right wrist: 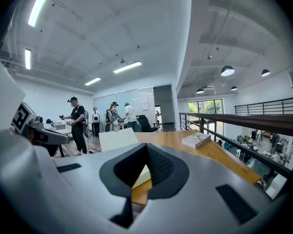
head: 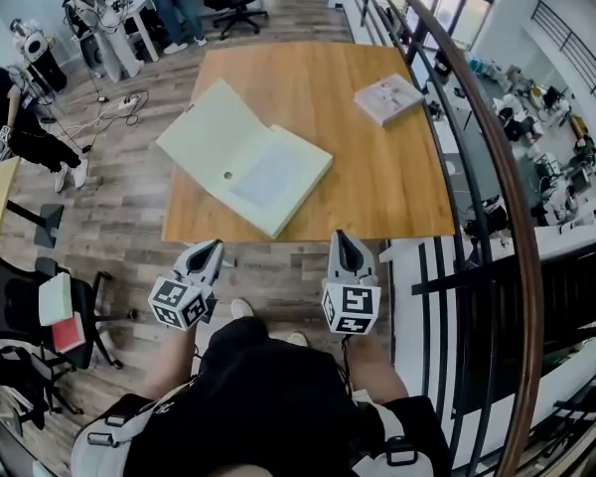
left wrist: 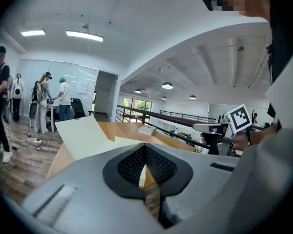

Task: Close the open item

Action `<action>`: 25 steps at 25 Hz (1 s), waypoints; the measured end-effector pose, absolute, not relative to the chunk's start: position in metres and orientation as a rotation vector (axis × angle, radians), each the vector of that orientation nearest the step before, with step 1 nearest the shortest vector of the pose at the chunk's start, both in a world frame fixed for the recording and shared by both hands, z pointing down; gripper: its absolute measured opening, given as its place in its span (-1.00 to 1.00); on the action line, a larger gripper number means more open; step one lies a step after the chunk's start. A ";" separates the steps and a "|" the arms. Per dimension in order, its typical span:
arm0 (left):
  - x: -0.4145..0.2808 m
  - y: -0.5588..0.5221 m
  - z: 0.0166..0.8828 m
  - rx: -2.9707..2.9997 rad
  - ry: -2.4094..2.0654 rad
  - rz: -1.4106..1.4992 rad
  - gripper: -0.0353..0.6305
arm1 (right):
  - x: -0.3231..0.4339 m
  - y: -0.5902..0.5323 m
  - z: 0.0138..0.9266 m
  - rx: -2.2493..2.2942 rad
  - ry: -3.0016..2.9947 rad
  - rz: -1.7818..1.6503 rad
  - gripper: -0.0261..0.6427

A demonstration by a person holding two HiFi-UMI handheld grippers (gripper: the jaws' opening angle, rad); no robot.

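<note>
A large pale green folder lies open on the wooden table, its raised cover hanging over the table's left edge. It also shows as a pale sheet in the left gripper view and as the same cover in the right gripper view. My left gripper is shut and empty, just short of the table's near edge. Beside it my right gripper is shut too, with nothing in it, also in front of that edge.
A closed white book lies at the table's far right. A railing runs along the right side. Office chairs stand at the lower left. People stand at desks beyond the table, and cables lie on the floor.
</note>
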State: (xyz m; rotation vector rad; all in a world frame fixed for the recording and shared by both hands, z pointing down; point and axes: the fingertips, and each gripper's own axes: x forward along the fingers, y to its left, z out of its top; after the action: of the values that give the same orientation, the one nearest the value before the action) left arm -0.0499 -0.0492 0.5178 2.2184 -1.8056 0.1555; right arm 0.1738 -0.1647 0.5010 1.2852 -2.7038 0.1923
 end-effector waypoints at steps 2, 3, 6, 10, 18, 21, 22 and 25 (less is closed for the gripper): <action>-0.066 -0.061 0.531 2.219 -1.787 0.140 -0.89 | 0.158 -0.169 0.510 1.286 -2.695 0.184 -0.91; -0.072 -0.068 0.536 2.231 -1.772 0.141 -0.89 | 0.152 -0.172 0.514 1.292 -2.685 0.183 -0.91; -0.079 -0.100 0.539 2.296 -1.708 0.142 -0.89 | 0.147 -0.187 0.520 1.349 -2.619 0.198 -0.91; -0.116 -0.145 0.528 2.375 -1.646 0.150 -0.89 | 0.122 -0.215 0.517 1.441 -2.560 0.247 -0.91; -0.230 -0.190 0.526 2.357 -1.664 0.124 -0.89 | 0.044 -0.256 0.522 1.548 -2.508 0.359 -0.91; -0.262 -0.198 0.524 2.335 -1.698 0.126 -0.89 | 0.040 -0.256 0.532 1.575 -2.452 0.430 -0.91; -0.270 -0.202 0.521 2.344 -1.716 0.145 -0.89 | 0.042 -0.256 0.536 1.592 -2.426 0.454 -0.91; -0.295 -0.222 0.522 2.356 -1.768 0.226 -0.89 | 0.047 -0.257 0.551 1.626 -2.350 0.492 -0.91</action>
State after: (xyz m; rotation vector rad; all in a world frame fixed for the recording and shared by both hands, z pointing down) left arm -0.2949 -0.2220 0.5220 2.3565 -1.7683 0.2265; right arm 0.0471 -0.2569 0.5507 1.6257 -2.3505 0.4917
